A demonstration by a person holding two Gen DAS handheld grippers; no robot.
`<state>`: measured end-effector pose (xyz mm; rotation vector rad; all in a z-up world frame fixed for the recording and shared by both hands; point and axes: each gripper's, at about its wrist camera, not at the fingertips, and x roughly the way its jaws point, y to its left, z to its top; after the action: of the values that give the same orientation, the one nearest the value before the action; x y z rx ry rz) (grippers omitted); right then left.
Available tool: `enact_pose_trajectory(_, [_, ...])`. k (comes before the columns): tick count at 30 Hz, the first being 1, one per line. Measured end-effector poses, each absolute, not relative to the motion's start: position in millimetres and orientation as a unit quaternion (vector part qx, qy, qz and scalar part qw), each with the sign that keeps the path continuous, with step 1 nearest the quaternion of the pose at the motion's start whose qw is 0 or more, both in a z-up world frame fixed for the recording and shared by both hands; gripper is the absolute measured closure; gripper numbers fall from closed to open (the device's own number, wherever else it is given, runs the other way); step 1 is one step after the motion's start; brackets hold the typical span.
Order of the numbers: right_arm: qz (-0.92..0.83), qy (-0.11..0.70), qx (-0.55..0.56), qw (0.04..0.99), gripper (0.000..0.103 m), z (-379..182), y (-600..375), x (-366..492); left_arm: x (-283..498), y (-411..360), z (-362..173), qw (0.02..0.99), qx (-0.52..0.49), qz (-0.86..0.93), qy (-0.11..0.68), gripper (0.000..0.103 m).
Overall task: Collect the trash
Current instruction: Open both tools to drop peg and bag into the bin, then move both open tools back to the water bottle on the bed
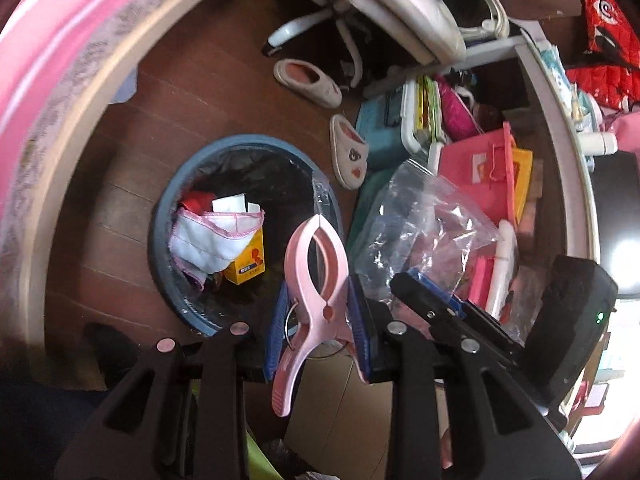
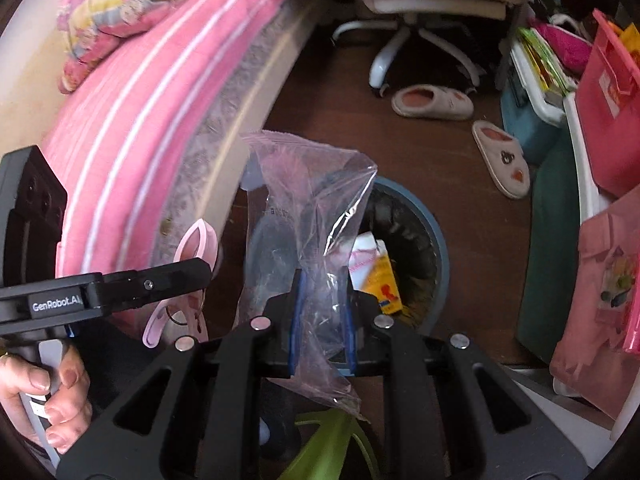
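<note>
A large pink clothes peg [image 1: 316,304] is pinched between the blue pads of the left hand-held gripper [image 1: 320,320], its closed tip pointing out over a round blue bin [image 1: 160,240] that stands on the dark wooden floor [image 1: 120,152]. A crumpled clear plastic bag [image 2: 316,240] is clamped between the blue pads of the right hand-held gripper [image 2: 322,320], the bag rising above the pads and a corner of it hanging below them. Seen from the right wrist, the bag is held just in front of the bin, partly covering its near rim. Inside the black-lined bin, a white cloth with pink edging [image 1: 212,236], a yellow carton [image 1: 246,264] and a piece of white paper [image 1: 228,202] are seen. A hand [image 2: 44,396] is wrapped around the black handle of the left gripper. A bed with a pink striped cover [image 2: 152,80] lies to the left of the bin. Beyond the bin, two pale slippers [image 2: 432,102] lie on the floor, one near the white base of an office chair [image 2: 420,40]. To the right, a pink bag [image 1: 476,172] and boxes are crowded together.
</note>
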<state>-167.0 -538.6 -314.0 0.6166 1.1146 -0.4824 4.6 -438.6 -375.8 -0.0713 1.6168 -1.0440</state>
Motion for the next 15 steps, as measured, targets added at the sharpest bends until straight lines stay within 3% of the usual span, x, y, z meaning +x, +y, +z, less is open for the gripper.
enact_pose_trajectory(4, [-0.231, 0.527, 0.287, 0.765, 0.083, -329.9, -545.1, -168.6, 4.8, -445.9, -392.6, 0.556, -0.033, -0.452, 0.697, 0.074])
enact_pose_trajectory(5, [-0.233, 0.531, 0.286, 0.763, 0.076, -332.7, -545.6, -168.8, 5.2, -448.3, -395.5, 0.557, -0.033, -0.456, 0.693, 0.07])
enact_pose_trajectory(6, [-0.24, 0.538, 0.281, 0.757, 0.05, -336.3, -547.3, -168.6, 6.3, -449.6, -397.9, 0.555, -0.037, -0.459, 0.693, 0.062])
enact_pose_trajectory(7, [-0.251, 0.539, 0.273, 0.756, 0.037, -336.7, -548.1, -168.7, 6.9, -449.6, -400.5, 0.554, -0.039, -0.458, 0.694, 0.039])
enact_pose_trajectory(8, [-0.264, 0.538, 0.264, 0.756, 0.028, -336.6, -548.1, -169.4, 7.7, -449.3, -402.7, 0.565, -0.032, -0.447, 0.692, 0.025])
enact_pose_trajectory(15, [-0.272, 0.532, 0.267, 0.756, 0.025, -330.9, -552.1, -175.8, 16.1, -445.1, -398.2, 0.567, -0.069, -0.443, 0.691, 0.024])
